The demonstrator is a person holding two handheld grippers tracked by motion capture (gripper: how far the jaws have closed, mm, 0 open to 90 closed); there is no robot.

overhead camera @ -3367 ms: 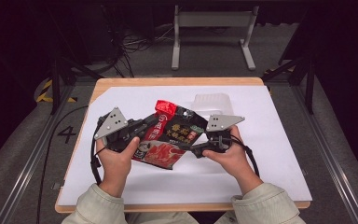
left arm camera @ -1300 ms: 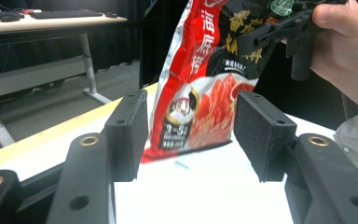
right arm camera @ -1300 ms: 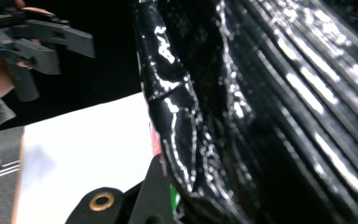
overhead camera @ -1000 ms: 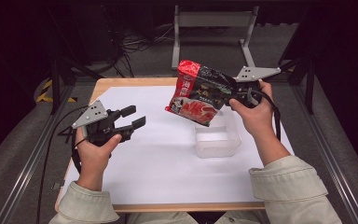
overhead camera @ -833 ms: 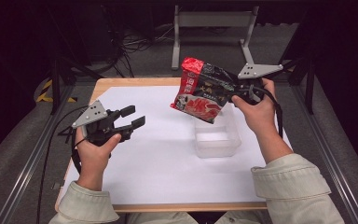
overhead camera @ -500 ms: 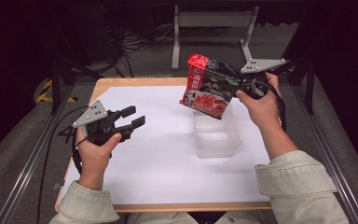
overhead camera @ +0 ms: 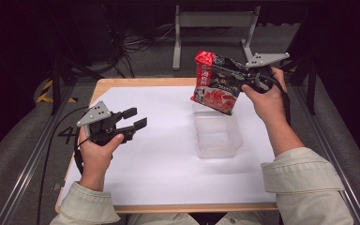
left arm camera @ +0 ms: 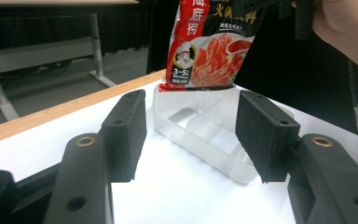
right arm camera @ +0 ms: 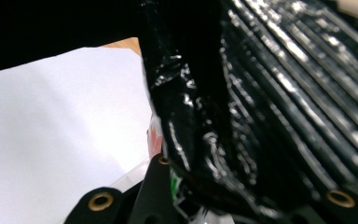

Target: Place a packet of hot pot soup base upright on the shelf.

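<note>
- Right hand-held gripper (overhead camera: 243, 80): jaws clamped tight on the red-and-black sauce packet (overhead camera: 215, 83), gripping its right edge, held up in the air.
- Packet hangs tilted, bottom edge just above the far end of the clear plastic tray (overhead camera: 218, 136); not touching it, as far as the left gripper view shows.
- Tray sits on the white sheet (overhead camera: 168, 159) covering the surface (overhead camera: 136, 83), right of centre; has inner compartments.
- Left hand-held gripper (overhead camera: 134, 119): jaws partly open, nothing between them, held over the sheet's left side, well apart from tray & packet.
</note>
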